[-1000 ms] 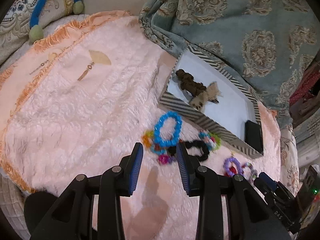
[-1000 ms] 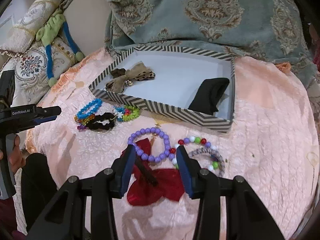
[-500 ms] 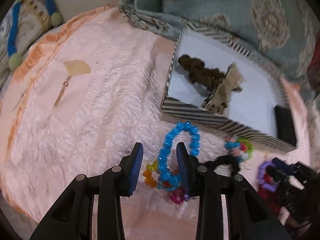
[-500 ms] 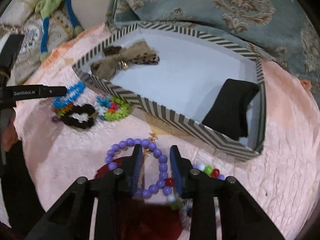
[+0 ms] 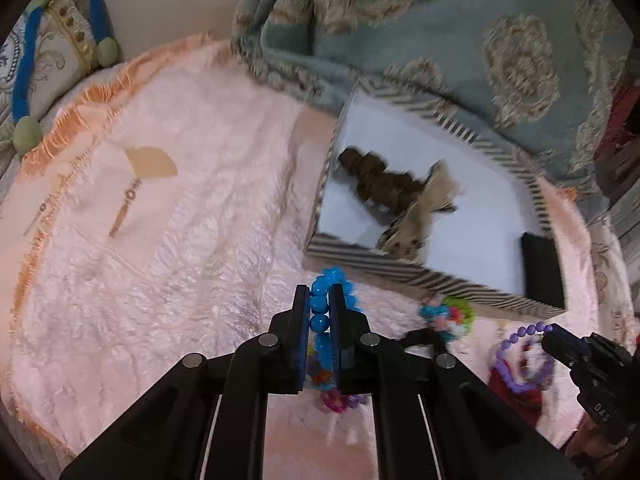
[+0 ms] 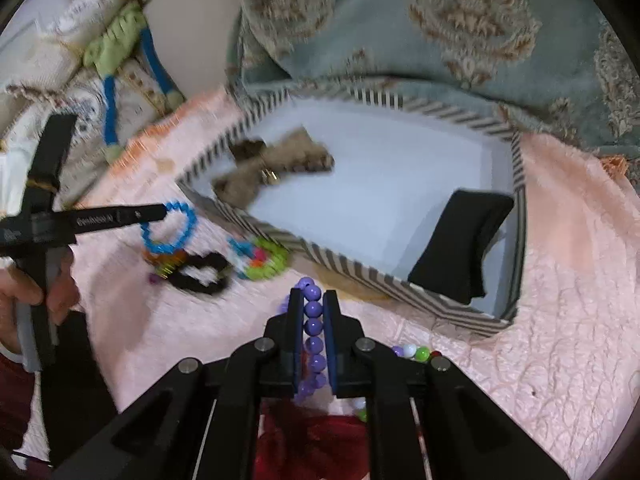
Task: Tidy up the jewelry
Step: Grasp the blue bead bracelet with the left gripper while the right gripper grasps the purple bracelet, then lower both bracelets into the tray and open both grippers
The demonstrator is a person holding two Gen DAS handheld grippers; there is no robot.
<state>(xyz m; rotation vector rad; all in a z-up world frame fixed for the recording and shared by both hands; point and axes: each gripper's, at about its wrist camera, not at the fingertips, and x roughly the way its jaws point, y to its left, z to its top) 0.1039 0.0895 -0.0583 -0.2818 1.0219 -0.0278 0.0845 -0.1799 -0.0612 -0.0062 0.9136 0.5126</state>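
The left hand-held gripper [image 5: 319,312] had just closed and was clamped on the blue bead bracelet [image 5: 320,310], whose beads ran in a line between the two pads while the rest of the loop lay by the pink cloth [image 5: 168,264] just short of the striped box [image 5: 404,276]. The right hand-held gripper [image 6: 313,314] had likewise just closed, and it was clamped on the purple bead bracelet [image 6: 313,326], the far end of that loop poking out beyond the fingertips, near the box's front wall. The box already held a brown bow [image 6: 272,168] at one end and a black pouch [image 6: 460,240] at the other, with bare white floor between them. A black hair tie [image 6: 202,274] and a mixed bright-coloured bracelet [image 6: 260,258] lay on the cloth beside the box, and a red bow [image 6: 316,440] sat under the right gripper with another beaded band [image 6: 414,354] beside it. To do this step well, each bracelet probably needed lifting clear of the wall before travelling over it, since a dangling loop could catch the striped rim or drag a neighbouring piece along. The blue loop seemed to lie touching other coloured beads [image 5: 340,400], so a slow rise would let those fall away. Releasing low over the bare floor looked wise, one hand at a time, to keep the two loops apart.
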